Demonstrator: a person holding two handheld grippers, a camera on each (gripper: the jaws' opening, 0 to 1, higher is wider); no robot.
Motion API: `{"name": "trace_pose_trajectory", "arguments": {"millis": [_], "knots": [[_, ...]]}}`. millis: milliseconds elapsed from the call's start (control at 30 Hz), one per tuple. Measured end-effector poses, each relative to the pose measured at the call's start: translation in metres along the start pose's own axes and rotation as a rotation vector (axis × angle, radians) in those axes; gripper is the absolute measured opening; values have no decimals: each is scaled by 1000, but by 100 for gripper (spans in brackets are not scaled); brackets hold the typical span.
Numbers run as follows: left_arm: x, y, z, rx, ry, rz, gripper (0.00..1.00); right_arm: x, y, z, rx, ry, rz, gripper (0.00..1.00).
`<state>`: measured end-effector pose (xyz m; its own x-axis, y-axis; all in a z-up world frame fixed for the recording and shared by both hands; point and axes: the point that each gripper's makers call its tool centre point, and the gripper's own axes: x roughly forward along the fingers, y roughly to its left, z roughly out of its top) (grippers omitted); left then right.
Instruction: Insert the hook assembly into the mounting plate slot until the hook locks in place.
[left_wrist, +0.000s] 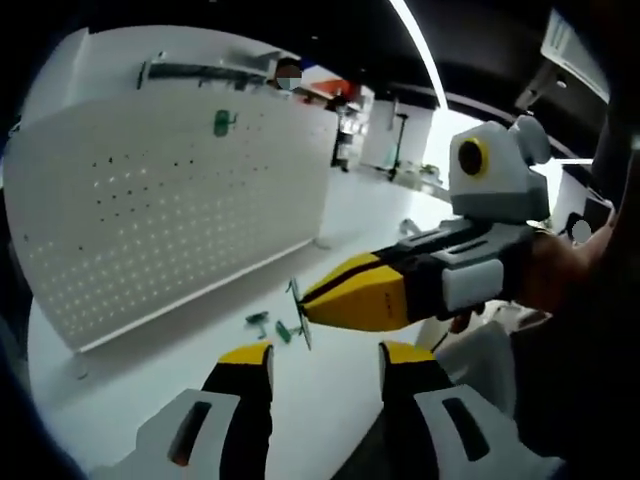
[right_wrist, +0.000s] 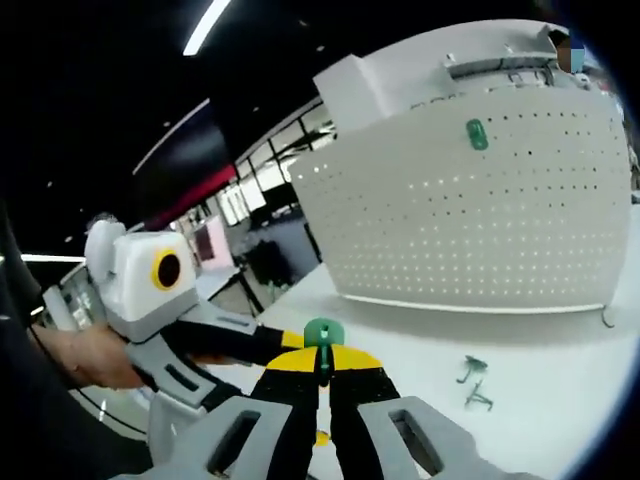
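A white pegboard mounting plate (left_wrist: 170, 200) (right_wrist: 480, 210) stands upright on the white table. One green hook (left_wrist: 222, 123) (right_wrist: 477, 133) sits in it near the top. My right gripper (right_wrist: 322, 362) is shut on another green hook assembly (right_wrist: 322, 335), held in the air short of the board. In the left gripper view this right gripper (left_wrist: 310, 305) comes in from the right with the hook (left_wrist: 297, 308) at its tips. My left gripper (left_wrist: 327, 355) stands open with nothing between its jaws, beside the right one.
Two loose green hooks (left_wrist: 258, 318) (right_wrist: 472, 368) lie on the table (left_wrist: 330, 215) before the board. A rail (left_wrist: 200, 70) runs along the board's top. A person's hand (right_wrist: 90, 355) holds the left gripper. An open room lies behind.
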<state>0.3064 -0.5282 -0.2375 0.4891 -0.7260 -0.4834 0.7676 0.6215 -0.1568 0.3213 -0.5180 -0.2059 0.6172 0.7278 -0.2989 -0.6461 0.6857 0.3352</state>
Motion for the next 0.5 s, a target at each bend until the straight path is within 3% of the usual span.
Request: {"name": "trace_pose_trajectory", "arguments": {"millis": [233, 400, 500], "knots": [[-2, -2, -2, -13, 5, 0, 53, 2, 0, 0, -9, -2, 9, 0], [-4, -4, -1, -5, -7, 9, 71, 2, 1, 2, -55, 3, 11, 0], [-5, -9, 2, 4, -28, 3, 77, 2, 1, 1, -79, 8, 9, 0]]}}
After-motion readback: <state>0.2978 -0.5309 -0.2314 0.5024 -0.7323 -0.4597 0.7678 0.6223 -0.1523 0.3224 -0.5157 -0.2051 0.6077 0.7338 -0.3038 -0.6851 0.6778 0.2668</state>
